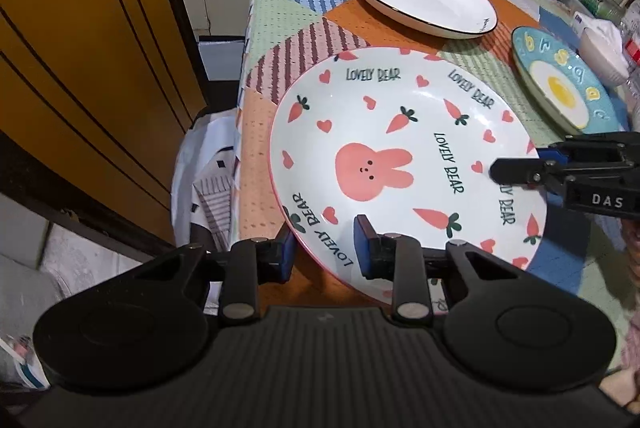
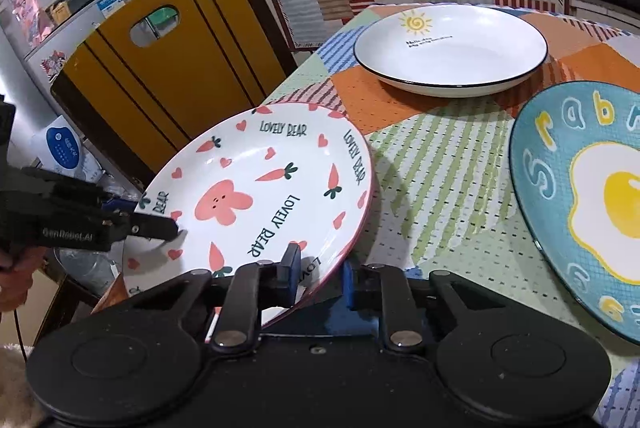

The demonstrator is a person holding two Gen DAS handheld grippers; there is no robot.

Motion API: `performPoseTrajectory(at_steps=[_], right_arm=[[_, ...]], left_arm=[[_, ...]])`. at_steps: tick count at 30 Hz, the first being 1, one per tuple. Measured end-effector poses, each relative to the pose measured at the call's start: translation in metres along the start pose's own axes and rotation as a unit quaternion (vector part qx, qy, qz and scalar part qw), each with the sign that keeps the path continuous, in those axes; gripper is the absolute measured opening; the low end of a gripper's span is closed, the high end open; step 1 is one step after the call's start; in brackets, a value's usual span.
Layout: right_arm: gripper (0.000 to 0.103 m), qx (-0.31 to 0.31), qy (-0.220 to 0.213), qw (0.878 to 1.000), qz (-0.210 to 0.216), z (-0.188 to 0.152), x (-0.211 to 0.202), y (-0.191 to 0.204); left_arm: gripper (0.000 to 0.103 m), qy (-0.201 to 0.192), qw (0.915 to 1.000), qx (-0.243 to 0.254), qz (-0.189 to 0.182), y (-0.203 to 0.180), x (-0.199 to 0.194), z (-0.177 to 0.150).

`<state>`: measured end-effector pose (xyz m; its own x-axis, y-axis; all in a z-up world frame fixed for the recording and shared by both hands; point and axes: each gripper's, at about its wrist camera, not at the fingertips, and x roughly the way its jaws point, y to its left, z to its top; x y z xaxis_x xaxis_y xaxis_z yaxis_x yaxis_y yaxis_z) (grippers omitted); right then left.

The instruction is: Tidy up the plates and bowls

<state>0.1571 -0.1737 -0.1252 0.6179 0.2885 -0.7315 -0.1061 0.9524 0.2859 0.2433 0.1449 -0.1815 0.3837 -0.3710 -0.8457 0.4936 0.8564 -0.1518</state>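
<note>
Tilted rabbit plate [image 1: 400, 163] on table corner

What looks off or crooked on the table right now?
The rabbit plate sits tilted, its near rim pinched by both tongs, left and right. The sun plate and egg plate lie flat. No spills or chips visible.

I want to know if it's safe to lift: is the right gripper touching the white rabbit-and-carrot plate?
Touching. The right wrist view shows the right gripper with its blue pads closed over the white rabbit-and-carrot plate's near rim.
</note>
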Motion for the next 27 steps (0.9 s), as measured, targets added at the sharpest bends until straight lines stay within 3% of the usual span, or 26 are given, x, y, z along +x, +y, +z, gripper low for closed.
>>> performPoseTrajectory(at_steps=[3, 6, 13, 27], right_arm=[[0.025, -0.019, -0.002, 1.000, 0.007, 0.006, -0.009, -0.004], [0.025, -0.040, -0.005, 0.999, 0.018, 0.011, -0.019, -0.002], [0.025, -0.048, -0.020, 0.998, 0.048, 0.022, -0.040, 0.008], [0.025, -0.019, -0.038, 0.999, -0.016, 0.006, -0.022, -0.023]], left_arm=[[0.028, -0.003, 0.9997, -0.018, -0.018, -0.003, -0.012, 0.000], [0.029, -0.019, 0.9998, -0.001, -0.009, -0.019, -0.026, 0.001], [0.029, -0.054, 0.9981, 0.013, -0.026, -0.061, -0.050, 0.021], [0.029, -0.053, 0.9949, 0.040, -0.076, -0.152, -0.014, 0.071]])
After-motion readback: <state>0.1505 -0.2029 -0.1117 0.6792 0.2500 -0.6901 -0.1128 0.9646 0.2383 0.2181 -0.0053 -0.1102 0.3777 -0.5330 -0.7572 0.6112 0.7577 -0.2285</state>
